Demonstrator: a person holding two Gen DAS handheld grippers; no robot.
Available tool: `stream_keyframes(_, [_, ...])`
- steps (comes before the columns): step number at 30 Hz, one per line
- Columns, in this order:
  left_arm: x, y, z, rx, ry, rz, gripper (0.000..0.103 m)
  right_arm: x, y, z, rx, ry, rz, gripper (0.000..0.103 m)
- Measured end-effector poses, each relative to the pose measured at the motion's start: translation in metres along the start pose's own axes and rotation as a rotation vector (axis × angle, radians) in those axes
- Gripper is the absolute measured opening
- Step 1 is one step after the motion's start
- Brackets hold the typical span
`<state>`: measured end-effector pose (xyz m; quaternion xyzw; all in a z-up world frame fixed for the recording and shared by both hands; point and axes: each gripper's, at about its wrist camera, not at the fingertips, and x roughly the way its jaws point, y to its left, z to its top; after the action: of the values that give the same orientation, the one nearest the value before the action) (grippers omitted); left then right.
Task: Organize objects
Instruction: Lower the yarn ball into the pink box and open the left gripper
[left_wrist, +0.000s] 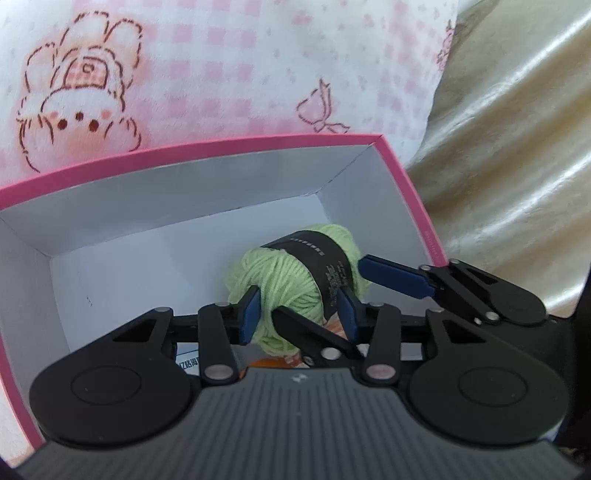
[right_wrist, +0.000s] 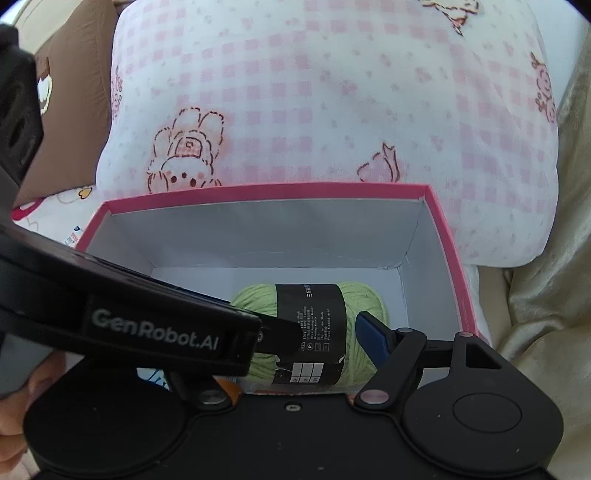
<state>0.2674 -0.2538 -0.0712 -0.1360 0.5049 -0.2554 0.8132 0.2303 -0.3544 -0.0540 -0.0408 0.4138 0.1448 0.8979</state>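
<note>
A green yarn ball (left_wrist: 291, 280) with a black paper band lies inside a pink-rimmed white box (left_wrist: 221, 146). My left gripper (left_wrist: 299, 314) is low in the box with its blue pads on either side of the yarn's near end, jaws spread and seemingly not pressing. My right gripper (right_wrist: 325, 332) straddles the same yarn ball (right_wrist: 314, 332); its right blue pad (right_wrist: 373, 341) sits by the yarn's right end, and its left finger is hidden behind the left gripper's body. The right gripper also shows in the left wrist view (left_wrist: 395, 277).
The box (right_wrist: 266, 192) rests on bedding. A pink checked pillow (right_wrist: 314, 92) with cartoon prints lies behind it. Cream satin fabric (left_wrist: 517, 147) is on the right. Printed packets, one orange, lie under the yarn at the near wall (left_wrist: 273, 360).
</note>
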Motion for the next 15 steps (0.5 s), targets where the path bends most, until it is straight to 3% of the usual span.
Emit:
stream_keyframes(6, [0.017, -0.004, -0.003, 0.0, -0.003, -0.002, 0.042, 0.001, 0.008, -0.008, -0.063, -0.011, -0.076, 0.066])
stream_keyframes(10, [0.02, -0.004, -0.004, -0.007, -0.005, -0.012, 0.044, 0.002, -0.004, -0.007, -0.019, -0.003, -0.062, 0.068])
stream_keyframes(15, [-0.015, -0.01, -0.006, 0.074, -0.043, 0.037, 0.044, -0.023, -0.009, -0.021, 0.039, -0.027, -0.001, 0.074])
